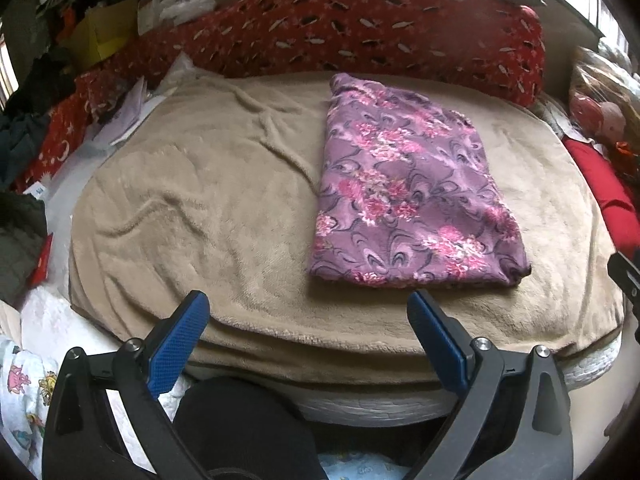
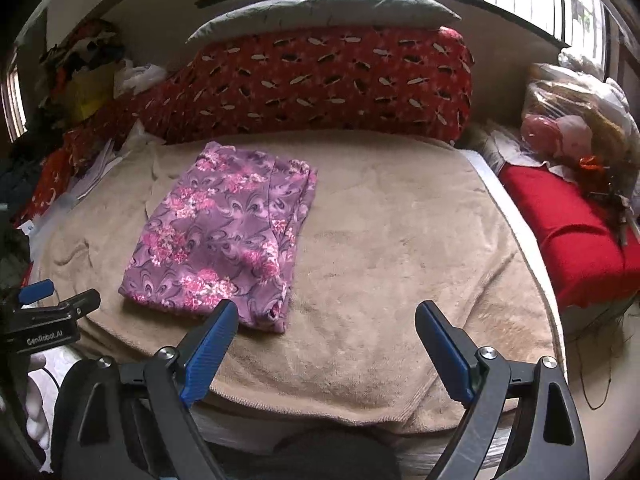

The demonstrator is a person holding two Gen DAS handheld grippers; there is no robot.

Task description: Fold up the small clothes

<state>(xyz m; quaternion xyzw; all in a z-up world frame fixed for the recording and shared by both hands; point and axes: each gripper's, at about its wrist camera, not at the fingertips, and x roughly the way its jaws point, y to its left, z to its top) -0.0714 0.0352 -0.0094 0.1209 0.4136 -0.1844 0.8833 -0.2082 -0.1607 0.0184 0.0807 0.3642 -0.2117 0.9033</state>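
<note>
purple floral garment [image 1: 404, 188], folded into a soft rectangle, on the plush beige blanket [image 1: 192, 208] | left gripper [image 1: 308, 312] wide, empty, near blanket's front edge | right gripper [image 2: 326, 322] wide, empty

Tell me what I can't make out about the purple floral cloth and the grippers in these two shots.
- Purple floral cloth: layer count and underside hidden by its own top layer, both views.
- Right gripper: cut off by left wrist view's edge.
- Left gripper: cut off by right wrist view's edge.
</note>
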